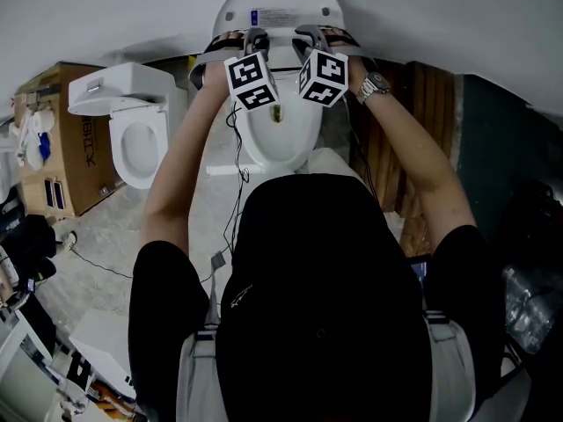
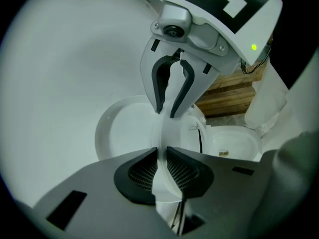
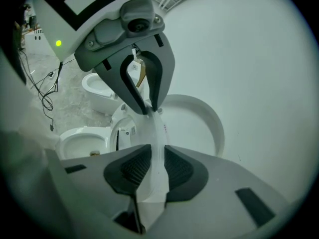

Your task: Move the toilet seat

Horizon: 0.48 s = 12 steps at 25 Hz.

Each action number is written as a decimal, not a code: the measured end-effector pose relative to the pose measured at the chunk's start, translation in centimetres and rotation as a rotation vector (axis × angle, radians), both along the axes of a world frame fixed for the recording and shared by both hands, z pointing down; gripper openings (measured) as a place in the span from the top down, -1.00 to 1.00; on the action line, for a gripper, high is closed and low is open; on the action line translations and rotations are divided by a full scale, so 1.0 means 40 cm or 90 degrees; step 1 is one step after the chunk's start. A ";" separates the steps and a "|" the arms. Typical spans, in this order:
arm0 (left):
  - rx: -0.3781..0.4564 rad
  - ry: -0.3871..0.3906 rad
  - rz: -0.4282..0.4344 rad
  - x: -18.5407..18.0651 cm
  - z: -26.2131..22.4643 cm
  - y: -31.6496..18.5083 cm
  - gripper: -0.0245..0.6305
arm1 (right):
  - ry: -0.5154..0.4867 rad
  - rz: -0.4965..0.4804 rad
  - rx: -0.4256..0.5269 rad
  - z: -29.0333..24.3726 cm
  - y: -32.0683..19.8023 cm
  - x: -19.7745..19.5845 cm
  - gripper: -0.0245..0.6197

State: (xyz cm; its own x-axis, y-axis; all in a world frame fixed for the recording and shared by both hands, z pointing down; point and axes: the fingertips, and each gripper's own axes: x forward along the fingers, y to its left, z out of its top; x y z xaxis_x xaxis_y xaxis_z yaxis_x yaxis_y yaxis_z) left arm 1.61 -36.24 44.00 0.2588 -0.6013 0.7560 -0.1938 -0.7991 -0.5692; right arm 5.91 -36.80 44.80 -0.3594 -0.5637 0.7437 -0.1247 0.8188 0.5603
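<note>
Toilet seat, a white plastic oval ring [image 2: 102, 136], stands raised on edge above the white ceramic bowl [image 1: 281, 139] and is clamped from both sides.

Left gripper [image 2: 161, 153]: its dark ribbed pads are drawn in narrow and press on the thin rim of the toilet seat. Right gripper [image 3: 157, 151]: likewise narrow, pads pressing on the rim.

Differences between views:
- The head view shows both grippers side by side at the foot of the upright white lid with a printed label [image 1: 277, 3], with their marker cubes close together. The pads cannot be made out there.
- Each gripper view shows the other gripper's tips meeting the same rim from the far side, and the ring's curve [image 3: 212, 116].
- The left gripper view alone shows the stained bottom of the bowl [image 2: 234, 143].

Edges and room:
- A broad pale wall lies just behind the seat.
- Brown wooden slats [image 1: 422, 130] stand near the bowl on the right.
- On the left, a second white toilet with its seat down [image 1: 132, 134] sits near, against a brown cardboard box [image 1: 84, 170].
- Thin black cables [image 3: 47, 96] trail over the grey floor on that side.
</note>
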 end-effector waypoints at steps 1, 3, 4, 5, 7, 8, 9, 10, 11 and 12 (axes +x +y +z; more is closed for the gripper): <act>-0.002 0.000 -0.001 0.000 0.000 -0.003 0.72 | -0.001 0.002 -0.001 -0.001 -0.003 0.000 0.63; -0.007 0.005 -0.006 0.001 -0.001 -0.011 0.72 | -0.002 0.006 -0.003 -0.002 -0.011 0.001 0.63; -0.010 0.009 -0.009 0.002 -0.001 -0.014 0.72 | -0.003 0.008 -0.004 -0.002 -0.014 0.002 0.63; -0.011 0.012 -0.011 0.002 -0.001 -0.018 0.71 | -0.004 0.009 -0.004 -0.002 -0.018 0.002 0.63; -0.011 0.013 -0.015 0.002 -0.001 -0.024 0.71 | -0.005 0.013 -0.003 -0.001 -0.024 0.003 0.63; -0.012 0.012 -0.016 0.002 0.000 -0.028 0.71 | -0.006 0.015 -0.004 -0.001 -0.028 0.003 0.63; -0.013 0.010 -0.018 0.003 0.001 -0.032 0.72 | -0.007 0.017 -0.004 0.000 -0.032 0.003 0.63; -0.015 0.009 -0.019 0.003 0.002 -0.035 0.71 | -0.008 0.019 -0.005 0.001 -0.035 0.003 0.63; -0.015 0.008 -0.020 0.002 0.002 -0.038 0.71 | -0.009 0.020 -0.005 0.002 -0.038 0.001 0.63; -0.015 0.007 -0.021 0.000 0.002 -0.040 0.71 | -0.010 0.021 -0.005 0.002 -0.040 0.000 0.62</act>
State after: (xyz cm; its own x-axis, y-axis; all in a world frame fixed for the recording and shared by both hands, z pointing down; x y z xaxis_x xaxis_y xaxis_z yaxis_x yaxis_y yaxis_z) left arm 1.62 -37.83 44.09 0.2484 -0.5921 0.7666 -0.2264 -0.8050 -0.5484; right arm 5.91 -38.40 44.88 -0.3526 -0.5697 0.7424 -0.1610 0.8185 0.5515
